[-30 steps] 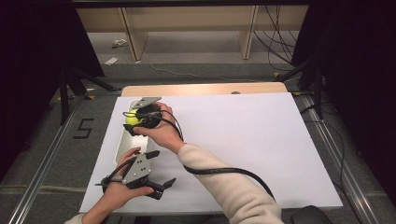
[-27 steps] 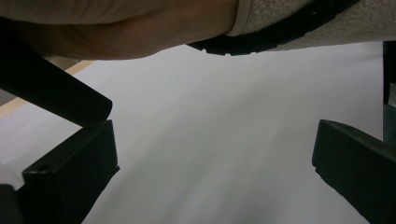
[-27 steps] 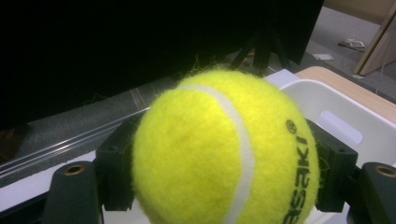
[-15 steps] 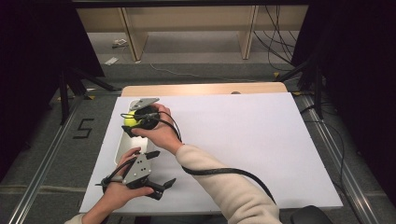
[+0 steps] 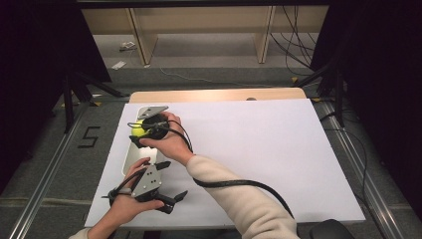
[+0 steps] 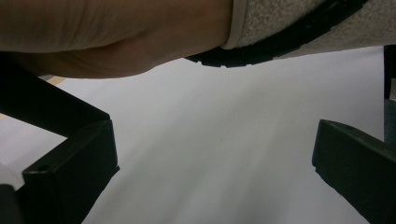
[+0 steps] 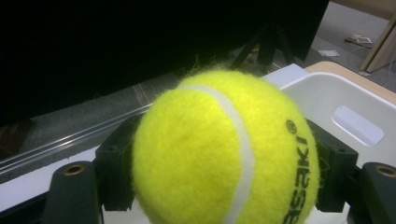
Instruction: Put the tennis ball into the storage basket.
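While my right gripper is held over the left part of the surface, it is clenched on a yellow tennis ball. Seen from the right gripper view, the ball sits squarely between my two black jaws, pressed by both, with its white seam curving down the front and dark printed lettering on its right side. From the high view, the ball shows as a yellow patch just ahead of my right hand, above the far half of a white tray that lies lengthwise along the left edge of the white surface. The right gripper view shows the tray's wall just behind the ball, with an oblong handle slot in it. Whether the ball touches the tray, I cannot tell.

My left gripper rests low at the near left corner of the surface, beside the tray's near end, held by my left hand. Its jaws are released: the left gripper view shows them standing well apart with bare white surface between them and nothing in their grasp. My right forearm, in a pale sleeve, and the black cable cross above them.
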Motion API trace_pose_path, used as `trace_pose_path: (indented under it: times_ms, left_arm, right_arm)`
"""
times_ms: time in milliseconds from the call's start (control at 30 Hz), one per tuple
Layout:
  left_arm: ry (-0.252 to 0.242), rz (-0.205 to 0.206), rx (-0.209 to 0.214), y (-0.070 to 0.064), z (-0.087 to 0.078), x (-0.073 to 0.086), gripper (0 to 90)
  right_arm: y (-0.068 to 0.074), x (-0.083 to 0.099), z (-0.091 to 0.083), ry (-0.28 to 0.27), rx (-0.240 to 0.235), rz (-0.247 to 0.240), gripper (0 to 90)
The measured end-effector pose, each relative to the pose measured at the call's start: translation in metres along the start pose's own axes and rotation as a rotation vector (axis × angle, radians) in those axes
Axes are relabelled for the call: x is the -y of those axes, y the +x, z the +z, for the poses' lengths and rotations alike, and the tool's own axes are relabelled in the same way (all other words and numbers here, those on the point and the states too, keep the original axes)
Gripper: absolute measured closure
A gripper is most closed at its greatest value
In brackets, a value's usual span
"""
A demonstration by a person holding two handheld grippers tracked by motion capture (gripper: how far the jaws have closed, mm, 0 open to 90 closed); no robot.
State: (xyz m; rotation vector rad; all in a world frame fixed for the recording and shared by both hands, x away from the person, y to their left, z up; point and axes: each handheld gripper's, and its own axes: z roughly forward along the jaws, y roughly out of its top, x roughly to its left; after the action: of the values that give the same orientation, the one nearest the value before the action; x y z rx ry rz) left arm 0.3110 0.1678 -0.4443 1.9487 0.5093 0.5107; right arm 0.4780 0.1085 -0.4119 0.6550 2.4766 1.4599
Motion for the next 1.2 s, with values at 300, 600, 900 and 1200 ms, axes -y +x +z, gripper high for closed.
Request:
trace_pose_path:
  times_ms: [300, 600, 900, 1200]
  left_arm:
    - [0.001, 0.002, 0.003, 0.0002, 0.0002, 0.0001, 0.0]
    - [0.004, 0.001, 0.006, -0.0003, 0.0005, 0.0004, 0.0]
    - [0.005, 0.0, 0.007, -0.0005, 0.0005, 0.0005, 0.0]
    - [0.006, 0.003, 0.011, -0.0004, 0.0006, 0.0005, 0.0]
  right_arm:
    - [0.0015, 0.0017, 0.0018, 0.008, -0.007, -0.003, 26.8]
    - [0.0026, 0.004, 0.0043, 0.014, -0.007, -0.003, 26.8]
    - [0.0038, 0.0059, 0.0062, 0.017, -0.01, -0.007, 26.8]
    - [0.0049, 0.0083, 0.0084, 0.031, -0.018, -0.01, 26.8]
